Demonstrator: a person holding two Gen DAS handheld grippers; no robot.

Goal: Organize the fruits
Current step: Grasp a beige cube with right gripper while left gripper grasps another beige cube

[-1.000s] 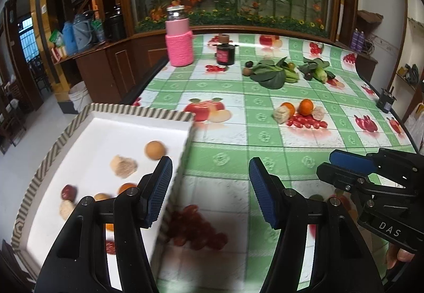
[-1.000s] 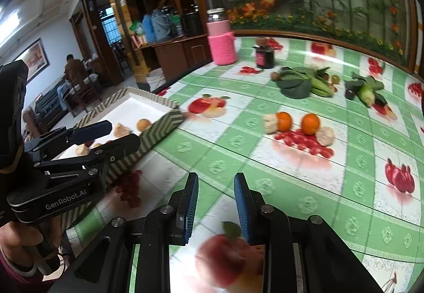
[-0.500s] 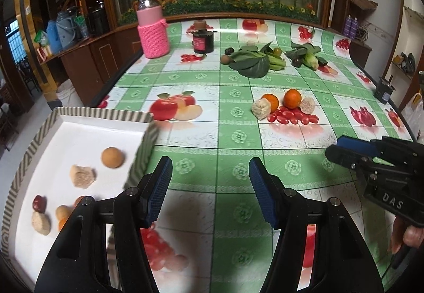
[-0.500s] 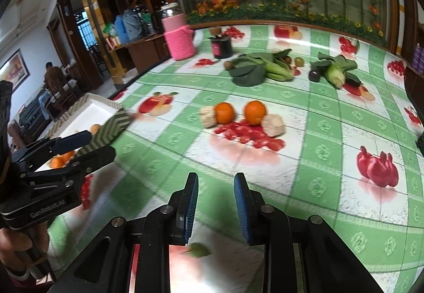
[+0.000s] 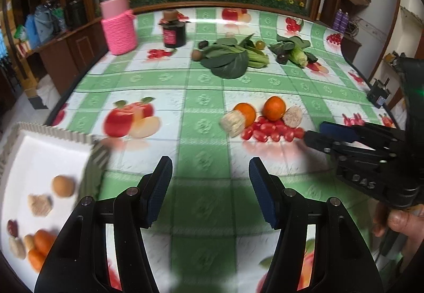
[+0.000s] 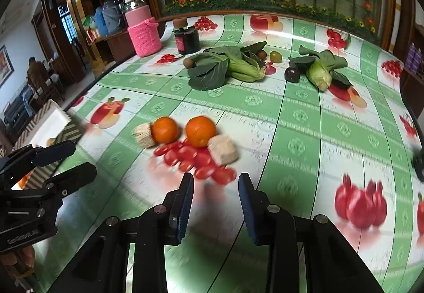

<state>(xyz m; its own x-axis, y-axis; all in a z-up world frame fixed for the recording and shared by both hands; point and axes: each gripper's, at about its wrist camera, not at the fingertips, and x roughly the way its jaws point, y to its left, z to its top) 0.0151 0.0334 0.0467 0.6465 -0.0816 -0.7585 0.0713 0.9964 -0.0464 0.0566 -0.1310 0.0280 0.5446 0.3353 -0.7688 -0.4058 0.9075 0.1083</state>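
Two oranges [image 6: 200, 130] [image 6: 164, 130] lie mid-table with two pale lumpy fruits [image 6: 223, 149] beside them; they also show in the left wrist view [image 5: 274, 108]. A white tray with a striped rim [image 5: 53, 131] at the left holds several small fruits [image 5: 63, 186]. My left gripper [image 5: 210, 191] is open and empty over the cloth right of the tray. My right gripper [image 6: 215, 204] is open and empty, just short of the oranges.
Leafy greens [image 6: 225, 67], a corn cob [image 6: 319, 77], a dark plum [image 6: 292, 74] and small round fruits lie further back. A pink-wrapped jar [image 6: 144, 33] and a dark jar [image 6: 187, 39] stand at the back left. The tablecloth carries printed fruit pictures.
Both grippers have moved forward and right, away from the tray and toward the oranges. The right gripper's jaws have opened wider.
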